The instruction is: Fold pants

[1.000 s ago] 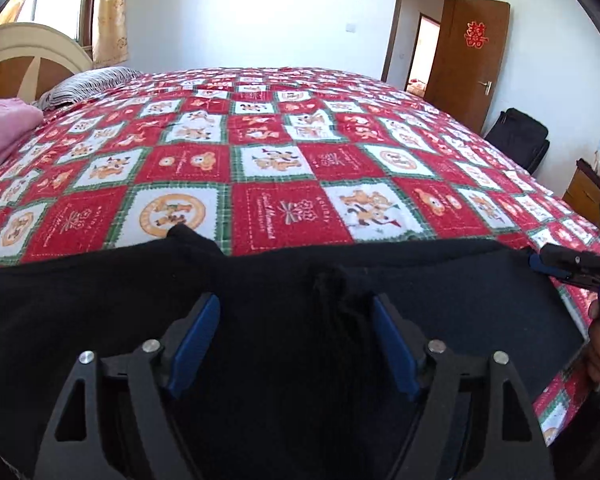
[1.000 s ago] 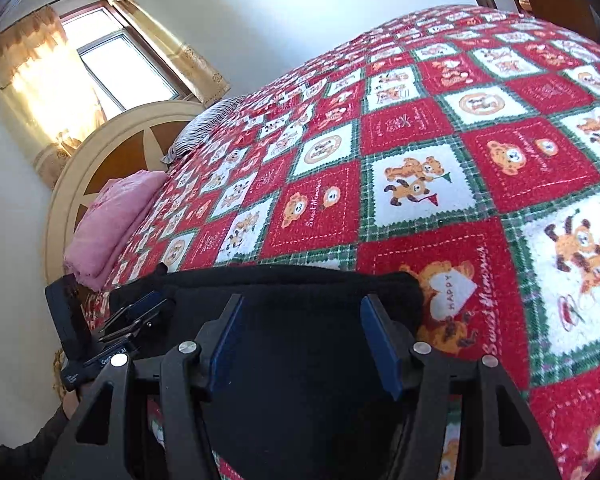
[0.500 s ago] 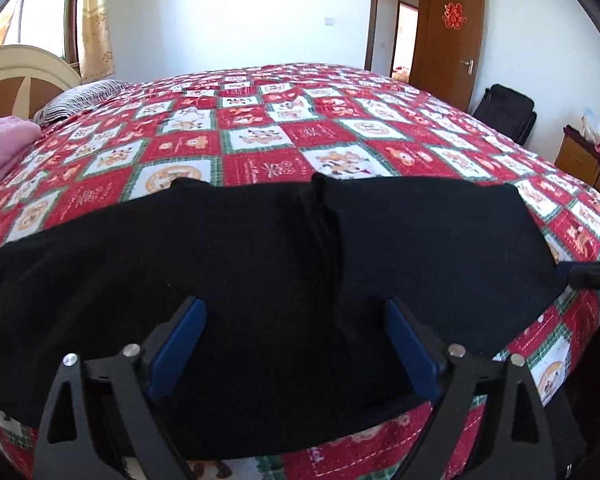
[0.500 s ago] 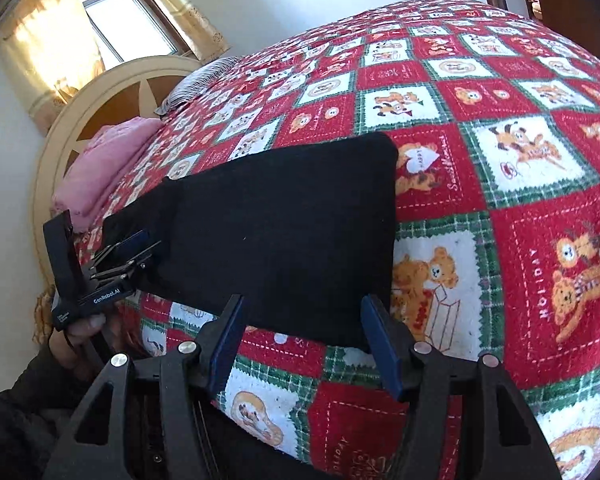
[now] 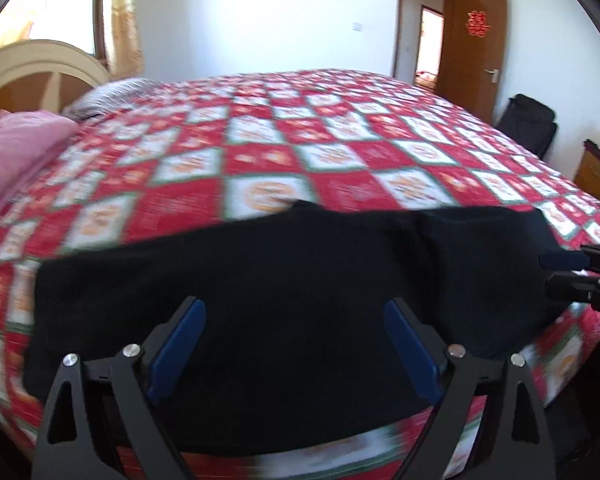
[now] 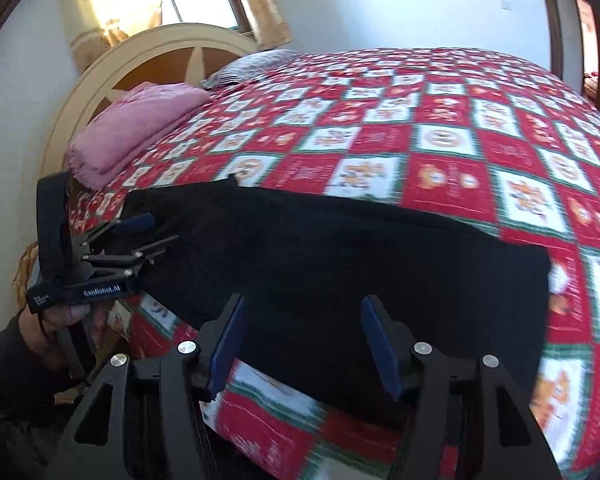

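Observation:
The black pants (image 5: pixel 284 280) lie flat in a long strip across the near edge of the bed; they also show in the right wrist view (image 6: pixel 340 256). My left gripper (image 5: pixel 296 344) is open and empty, held above the pants' near edge. It shows at the left of the right wrist view (image 6: pixel 140 236), over the pants' left end. My right gripper (image 6: pixel 300 340) is open and empty, above the near edge at the pants' right part. Its fingertips (image 5: pixel 560 260) show at the right of the left wrist view.
The bed has a red, white and green patchwork quilt (image 5: pixel 340 148). A folded pink blanket (image 6: pixel 140 120) and a striped pillow (image 6: pixel 256 64) lie by the cream headboard (image 6: pixel 148 52). A brown door (image 5: pixel 472 48), a black bag (image 5: pixel 528 120) and a wooden cabinet (image 5: pixel 596 180) stand at the right.
Both grippers have pulled back and up from the pants. The pants lie spread on the bed, and both views have swung to the left.

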Available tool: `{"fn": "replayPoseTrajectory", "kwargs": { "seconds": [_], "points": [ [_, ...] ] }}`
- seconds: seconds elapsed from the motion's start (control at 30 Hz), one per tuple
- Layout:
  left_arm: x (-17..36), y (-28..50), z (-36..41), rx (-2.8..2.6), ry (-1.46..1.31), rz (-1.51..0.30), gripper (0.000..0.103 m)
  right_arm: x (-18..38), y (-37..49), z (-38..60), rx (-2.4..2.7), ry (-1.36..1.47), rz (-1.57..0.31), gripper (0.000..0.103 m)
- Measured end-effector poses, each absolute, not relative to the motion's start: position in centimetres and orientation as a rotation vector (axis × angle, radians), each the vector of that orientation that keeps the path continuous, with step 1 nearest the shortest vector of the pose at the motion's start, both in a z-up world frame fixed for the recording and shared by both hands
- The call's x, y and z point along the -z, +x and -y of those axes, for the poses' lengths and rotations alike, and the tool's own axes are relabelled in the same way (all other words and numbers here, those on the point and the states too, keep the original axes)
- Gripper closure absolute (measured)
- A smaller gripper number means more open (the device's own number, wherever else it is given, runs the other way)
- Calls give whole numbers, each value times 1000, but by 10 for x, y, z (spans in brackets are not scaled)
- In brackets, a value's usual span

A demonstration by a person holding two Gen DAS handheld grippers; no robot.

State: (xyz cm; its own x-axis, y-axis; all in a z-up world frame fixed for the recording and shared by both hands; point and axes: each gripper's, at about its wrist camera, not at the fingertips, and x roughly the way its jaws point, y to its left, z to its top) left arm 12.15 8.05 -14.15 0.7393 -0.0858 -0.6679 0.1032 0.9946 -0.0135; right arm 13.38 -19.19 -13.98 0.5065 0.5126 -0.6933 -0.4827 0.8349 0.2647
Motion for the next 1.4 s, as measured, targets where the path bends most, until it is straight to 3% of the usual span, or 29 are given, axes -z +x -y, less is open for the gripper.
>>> {"fn": "replayPoseTrajectory", "kwargs": {
  "seconds": [0.2, 0.4, 0.43, 0.5, 0.63, 0.8, 1.0, 1.17, 1.4],
  "points": [
    [137, 115, -185, -105, -6, -725, 9, 169, 137, 164, -642, 17, -882, 42],
    [167, 114, -276, -133, -308, -750, 11, 165, 132, 169, -646, 46, -832, 42],
    [171, 114, -280, -135, -336, -757, 12, 164, 132, 171, -640, 49, -824, 42],
    [182, 113, -283, -100, -390, -766, 23, 164, 132, 175, -626, 59, -812, 42],
    [185, 113, -277, -93, -384, -745, 24, 167, 135, 181, -602, 86, -819, 41],
    [183, 105, -267, -113, -353, -747, 35, 170, 134, 182, -598, 82, -812, 41],
    [189, 97, -269, -102, -399, -758, 36, 171, 131, 179, -592, 55, -804, 41],
    [181, 92, -269, -109, -431, -769, 54, 171, 130, 179, -591, 41, -798, 41],
    [183, 95, -269, -105, -440, -756, 54, 173, 128, 176, -588, 15, -790, 40]
  ]
}}
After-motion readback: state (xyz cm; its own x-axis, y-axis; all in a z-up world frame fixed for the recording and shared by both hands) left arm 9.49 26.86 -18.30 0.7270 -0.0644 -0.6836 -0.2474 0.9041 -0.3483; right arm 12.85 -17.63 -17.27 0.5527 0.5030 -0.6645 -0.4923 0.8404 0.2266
